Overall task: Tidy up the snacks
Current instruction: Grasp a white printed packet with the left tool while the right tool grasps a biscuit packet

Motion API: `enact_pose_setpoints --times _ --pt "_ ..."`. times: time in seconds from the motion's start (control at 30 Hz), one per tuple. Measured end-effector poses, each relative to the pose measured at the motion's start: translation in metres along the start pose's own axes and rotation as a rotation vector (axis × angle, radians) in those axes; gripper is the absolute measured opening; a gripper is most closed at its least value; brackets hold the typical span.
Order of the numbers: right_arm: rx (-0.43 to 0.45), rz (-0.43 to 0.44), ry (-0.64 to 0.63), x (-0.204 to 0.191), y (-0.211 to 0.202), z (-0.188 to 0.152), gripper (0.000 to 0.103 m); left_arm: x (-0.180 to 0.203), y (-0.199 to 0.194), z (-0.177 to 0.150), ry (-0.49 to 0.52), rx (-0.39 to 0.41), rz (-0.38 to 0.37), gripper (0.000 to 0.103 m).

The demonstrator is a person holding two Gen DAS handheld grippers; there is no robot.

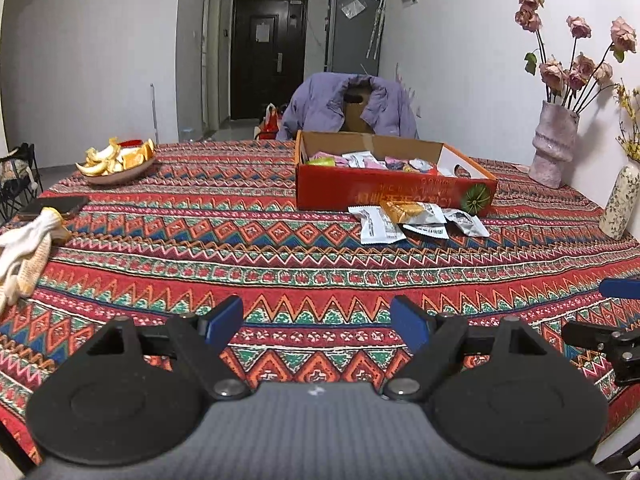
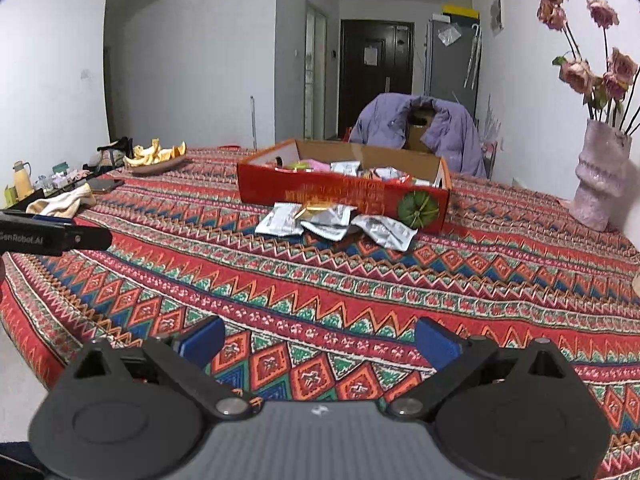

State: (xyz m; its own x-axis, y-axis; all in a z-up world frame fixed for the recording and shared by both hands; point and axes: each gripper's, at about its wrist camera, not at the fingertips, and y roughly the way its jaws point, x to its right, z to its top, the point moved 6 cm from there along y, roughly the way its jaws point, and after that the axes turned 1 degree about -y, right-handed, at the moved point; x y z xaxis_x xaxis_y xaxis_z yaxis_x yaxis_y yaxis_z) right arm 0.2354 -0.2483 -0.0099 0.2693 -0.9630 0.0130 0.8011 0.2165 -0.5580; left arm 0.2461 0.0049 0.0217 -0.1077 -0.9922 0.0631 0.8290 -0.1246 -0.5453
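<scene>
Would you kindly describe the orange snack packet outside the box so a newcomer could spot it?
Find the red cardboard box on the patterned tablecloth. Against its near wall lies a small heap of packets. The orange packet lies on top, the only one among silver-white neighbours.

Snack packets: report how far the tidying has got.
Done: many packets already lie inside the red cardboard box. In hand: nothing; the left gripper and right gripper are both open and empty above the tablecloth. Left: the loose snack packets in front of the box.
</scene>
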Motion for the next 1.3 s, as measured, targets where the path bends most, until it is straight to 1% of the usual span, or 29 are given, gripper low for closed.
enact_pose_setpoints --times 0.13,0.2,0.33,0.43,0.5,0.57,0.67,0.73,0.77,0.8,0.83,0.87,0.93,1.1,1.17,1.23,1.3 --pt "0.016 0.010 0.047 0.001 0.016 0.014 0.101 -0.006 0.017 0.003 0.005 -0.023 -0.007 0.083" --pt "0.015 0.023 0.083 0.003 0.035 0.026 0.101 -0.012 0.028 0.007 0.001 -0.034 -0.004 0.083" --pt "0.004 0.005 0.084 -0.001 0.086 0.057 0.101 -0.031 0.053 0.018 -0.039 -0.052 0.009 0.083" --pt "-0.002 -0.001 0.061 -0.006 0.127 0.081 0.101 -0.046 0.075 0.023 -0.071 -0.089 0.017 0.083" --pt "-0.024 -0.023 0.064 -0.007 0.161 0.095 0.101 -0.055 0.088 0.028 -0.085 -0.106 0.014 0.083" --pt "-0.041 -0.024 0.089 -0.005 0.190 0.105 0.100 -0.061 0.097 0.033 -0.090 -0.113 0.012 0.083" --pt "-0.056 -0.069 0.106 -0.003 0.226 0.113 0.099 -0.066 0.109 0.040 -0.088 -0.119 0.018 0.083" --pt "-0.088 -0.079 0.087 -0.005 0.247 0.113 0.090 -0.065 0.117 0.044 -0.087 -0.128 0.015 0.083" --pt "-0.101 -0.077 0.076 -0.006 0.252 0.112 0.078 -0.063 0.122 0.045 -0.085 -0.134 0.012 0.083" --pt "-0.105 -0.072 0.065 -0.006 0.256 0.110 0.073 -0.061 0.128 0.047 -0.081 -0.139 0.007 0.083" --pt "-0.097 -0.061 0.068 -0.005 0.257 0.110 0.072 -0.057 0.133 0.048 -0.075 -0.143 -0.001 0.083" --pt "-0.097 -0.058 0.068 -0.004 0.255 0.110 0.067 -0.052 0.139 0.050 -0.068 -0.147 -0.011 0.083" --pt "-0.093 -0.058 0.044 -0.001 0.247 0.108 0.063 -0.038 0.151 0.053 -0.055 -0.154 -0.036 0.083" --pt "-0.052 -0.029 0.060 0.024 0.196 0.099 0.062 0.014 0.187 0.067 -0.027 -0.150 -0.108 0.082" --pt "-0.040 -0.027 0.069 0.037 0.175 0.092 0.062 0.037 0.204 0.070 -0.003 -0.153 -0.118 0.082" --pt "-0.037 -0.031 0.083 0.050 0.157 0.085 0.062 0.054 0.221 0.072 0.013 -0.160 -0.102 0.080" --pt "-0.036 -0.049 0.094 0.063 0.143 0.078 0.062 0.065 0.238 0.074 0.021 -0.175 -0.077 0.073"
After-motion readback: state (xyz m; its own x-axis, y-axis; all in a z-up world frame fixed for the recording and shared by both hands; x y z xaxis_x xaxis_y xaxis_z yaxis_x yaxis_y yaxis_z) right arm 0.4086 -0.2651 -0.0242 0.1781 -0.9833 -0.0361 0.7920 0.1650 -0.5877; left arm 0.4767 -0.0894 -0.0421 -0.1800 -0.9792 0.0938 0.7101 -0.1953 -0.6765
